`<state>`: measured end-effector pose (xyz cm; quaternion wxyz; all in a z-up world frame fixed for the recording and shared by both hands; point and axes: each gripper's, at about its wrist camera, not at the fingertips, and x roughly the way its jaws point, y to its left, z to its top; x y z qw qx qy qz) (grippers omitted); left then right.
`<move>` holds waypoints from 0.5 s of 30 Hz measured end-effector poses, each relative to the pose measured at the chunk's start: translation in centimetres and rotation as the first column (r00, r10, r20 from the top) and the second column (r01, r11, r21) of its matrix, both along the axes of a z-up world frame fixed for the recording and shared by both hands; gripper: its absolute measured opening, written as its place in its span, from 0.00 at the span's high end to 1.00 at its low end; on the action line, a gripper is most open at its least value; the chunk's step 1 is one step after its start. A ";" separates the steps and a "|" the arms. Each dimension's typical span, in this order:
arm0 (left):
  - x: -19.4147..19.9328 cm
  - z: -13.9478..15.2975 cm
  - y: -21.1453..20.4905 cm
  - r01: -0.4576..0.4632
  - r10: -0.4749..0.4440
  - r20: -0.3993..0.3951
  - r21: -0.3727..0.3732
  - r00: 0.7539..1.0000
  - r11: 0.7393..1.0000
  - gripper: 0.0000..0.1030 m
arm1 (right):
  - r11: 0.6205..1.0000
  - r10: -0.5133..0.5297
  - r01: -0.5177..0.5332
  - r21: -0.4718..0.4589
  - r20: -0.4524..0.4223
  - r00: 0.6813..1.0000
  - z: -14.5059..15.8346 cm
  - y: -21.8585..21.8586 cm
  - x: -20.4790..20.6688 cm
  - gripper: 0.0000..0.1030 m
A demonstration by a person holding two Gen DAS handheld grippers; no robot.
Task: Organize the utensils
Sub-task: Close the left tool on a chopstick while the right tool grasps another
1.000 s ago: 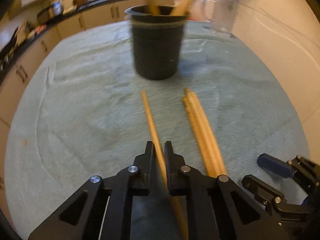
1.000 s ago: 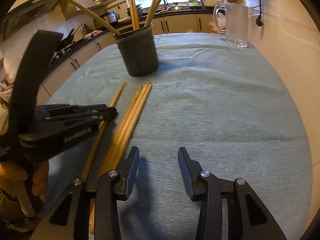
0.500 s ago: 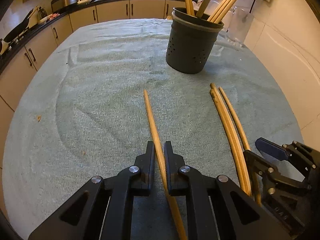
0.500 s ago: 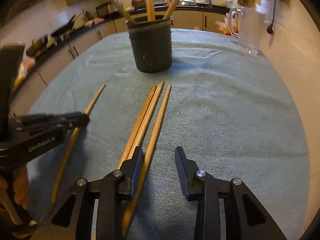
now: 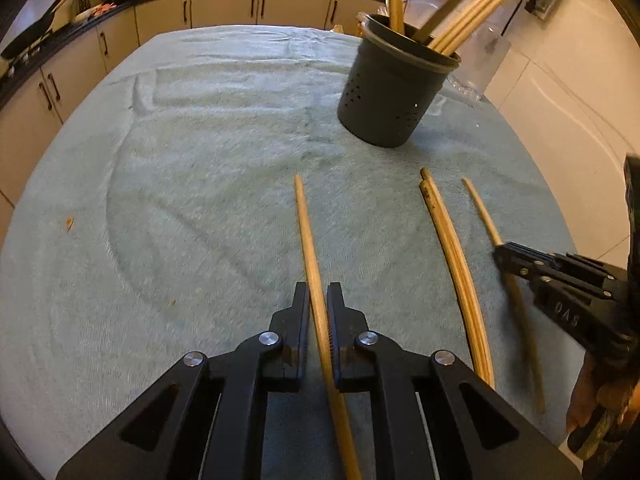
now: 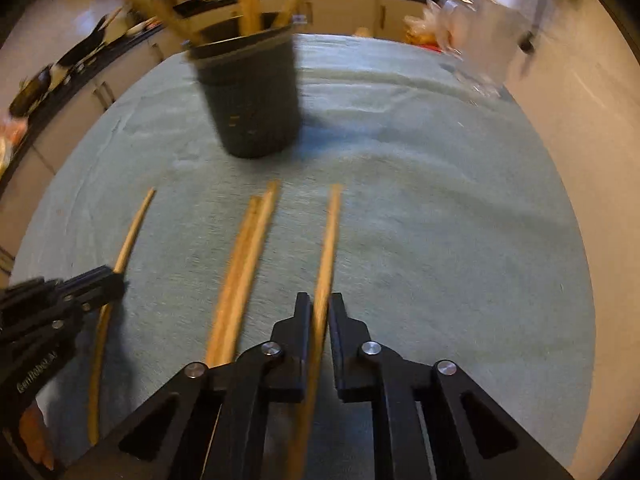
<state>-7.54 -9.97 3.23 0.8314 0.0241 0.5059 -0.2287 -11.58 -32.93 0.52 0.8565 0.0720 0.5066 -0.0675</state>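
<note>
Two black two-finger grippers each pinch one long thin wooden stick, low in each wrist view. The left gripper has its jaws squeezed tight on the left wooden stick, which runs up the middle of its view. The right gripper has its jaws closed on the right wooden stick, which is blurry but sits between the pads.

A stick could slip or swing, I think, because each one is held near one end and most of it pokes out far ahead. The long free end could droop or twist when it is lifted. It could also bump the pot's rim or the sticks already standing in it, and tip the pot over. The two grippers are close side by side, so they might knock each other.

Just past the jaws, a pair of loose wooden sticks lies on the pale green towel-covered desk, between the two held ones.

Farther up, toward the upper right of the left view, stands the dark grey round pot with little holes. It holds several wooden sticks that lean out over its rim. Behind it is a see-through plastic jug; I cannot tell what is in it.
</note>
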 end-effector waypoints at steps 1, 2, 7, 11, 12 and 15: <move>-0.2 0.0 0.3 -0.006 0.006 0.000 -0.009 1.000 1.000 0.92 | 1.000 -0.015 0.015 -0.019 -0.002 1.000 0.0 -0.5 -0.6 0.90; -0.1 -0.1 0.5 -0.011 0.011 -0.001 -0.015 1.000 1.000 0.92 | 0.999 -0.024 0.024 -0.032 -0.004 1.000 -0.1 -0.9 -1.0 0.90; -0.3 0.0 0.5 -0.032 0.032 -0.015 -0.009 0.999 0.999 0.92 | 0.999 -0.028 0.028 -0.019 -0.020 0.999 -0.1 -1.6 -1.6 0.71; 0.4 0.2 0.5 -0.022 0.022 -0.087 0.000 0.996 1.000 0.91 | 1.000 0.002 -0.003 -0.019 -0.048 0.999 0.0 -1.9 -1.1 0.70; 0.9 0.2 0.5 -0.019 0.018 -0.116 -0.003 0.993 1.000 0.91 | 1.000 0.004 -0.005 -0.006 -0.057 0.998 0.0 -2.1 -0.8 0.70; 2.5 0.2 0.5 -0.014 0.010 -0.204 -0.020 0.979 1.000 0.90 | 1.000 0.004 -0.003 0.019 -0.086 0.996 0.0 -2.7 0.4 0.70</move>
